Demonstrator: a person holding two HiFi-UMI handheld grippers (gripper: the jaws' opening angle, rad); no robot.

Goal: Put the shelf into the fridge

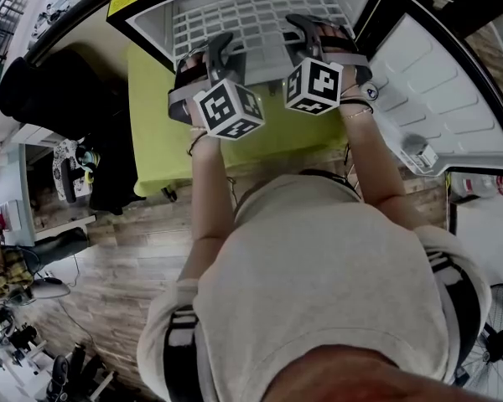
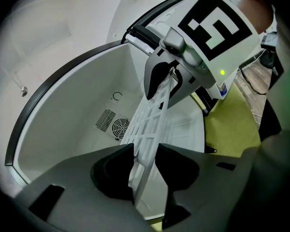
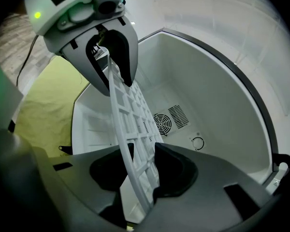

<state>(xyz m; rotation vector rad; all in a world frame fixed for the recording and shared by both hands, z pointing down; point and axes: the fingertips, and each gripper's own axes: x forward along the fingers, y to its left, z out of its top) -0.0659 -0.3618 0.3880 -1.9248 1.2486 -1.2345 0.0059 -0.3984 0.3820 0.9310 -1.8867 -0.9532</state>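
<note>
Fig. White grid shelf [image 2: 152, 115] reaching into the open fridge [image 2: 72, 110].
The left gripper [image 2: 145, 151] and right gripper [image 3: 139, 151] straddle the shelf's near edge, jaws spread, not pinching it.

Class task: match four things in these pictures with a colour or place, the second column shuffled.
1 shelf; 2 table cover; 3 fan grille; 4 marker cube
a yellow-green; b back wall of the fridge; c black-and-white squares; d between the jaws of left tool and right tool
Pairs: 1-d, 2-a, 3-b, 4-c
</note>
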